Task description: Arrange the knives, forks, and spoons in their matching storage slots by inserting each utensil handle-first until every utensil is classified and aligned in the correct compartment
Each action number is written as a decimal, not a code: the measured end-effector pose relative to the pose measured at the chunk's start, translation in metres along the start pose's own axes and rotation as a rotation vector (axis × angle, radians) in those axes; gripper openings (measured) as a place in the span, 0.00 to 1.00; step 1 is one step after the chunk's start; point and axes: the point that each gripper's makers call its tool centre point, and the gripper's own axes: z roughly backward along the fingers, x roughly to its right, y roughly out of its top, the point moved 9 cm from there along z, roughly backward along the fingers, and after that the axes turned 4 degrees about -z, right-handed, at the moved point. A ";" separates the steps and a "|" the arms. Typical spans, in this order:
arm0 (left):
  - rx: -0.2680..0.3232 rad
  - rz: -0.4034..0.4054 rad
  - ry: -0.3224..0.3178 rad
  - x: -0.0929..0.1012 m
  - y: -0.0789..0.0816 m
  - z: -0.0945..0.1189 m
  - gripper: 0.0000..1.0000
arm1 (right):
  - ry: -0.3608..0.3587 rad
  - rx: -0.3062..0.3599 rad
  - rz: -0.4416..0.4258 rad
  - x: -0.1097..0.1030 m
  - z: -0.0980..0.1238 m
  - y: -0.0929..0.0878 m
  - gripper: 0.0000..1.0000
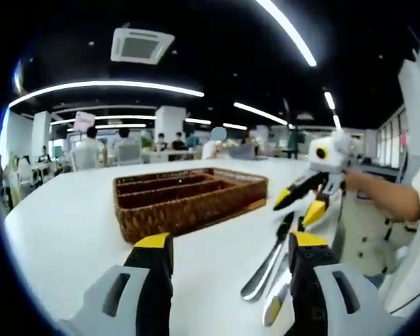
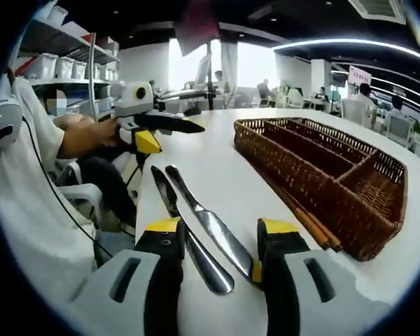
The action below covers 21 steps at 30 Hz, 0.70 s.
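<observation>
A brown wicker cutlery tray [image 1: 189, 203] [image 2: 364, 210] with long slots and one cross slot stands on the white table, and nothing shows inside it. A metal spoon [image 2: 208, 269] [image 1: 257, 283] and a table knife [image 2: 220, 238] [image 1: 275, 308] lie side by side on the table beside it. My right gripper [image 2: 220, 225] is open, low over the table, with its jaws on either side of the spoon bowl and the knife blade. In the left gripper view it [image 1: 297, 210] hangs just above the utensils' far ends. My left gripper [image 1: 231, 241] [image 2: 171, 136] is open and holds nothing.
Two brown sticks [image 2: 309, 222] lie along the tray's near wall. The table edge [image 2: 143, 210] runs close by the utensils, with a person's arm [image 2: 84, 136] and a chair beyond it. Other tables and people fill the background.
</observation>
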 end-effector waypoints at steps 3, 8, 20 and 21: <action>0.004 -0.009 -0.002 0.002 -0.001 0.001 0.64 | 0.019 -0.025 0.009 0.002 -0.002 0.005 0.31; 0.004 -0.002 -0.011 0.004 -0.001 0.001 0.65 | 0.055 -0.113 0.052 0.001 -0.011 0.008 0.30; 0.005 -0.006 -0.010 0.002 -0.003 0.007 0.62 | 0.117 -0.258 0.102 0.007 -0.026 0.015 0.19; 0.005 -0.004 -0.011 0.002 -0.004 0.007 0.62 | 0.119 -0.269 0.097 0.008 -0.026 0.015 0.18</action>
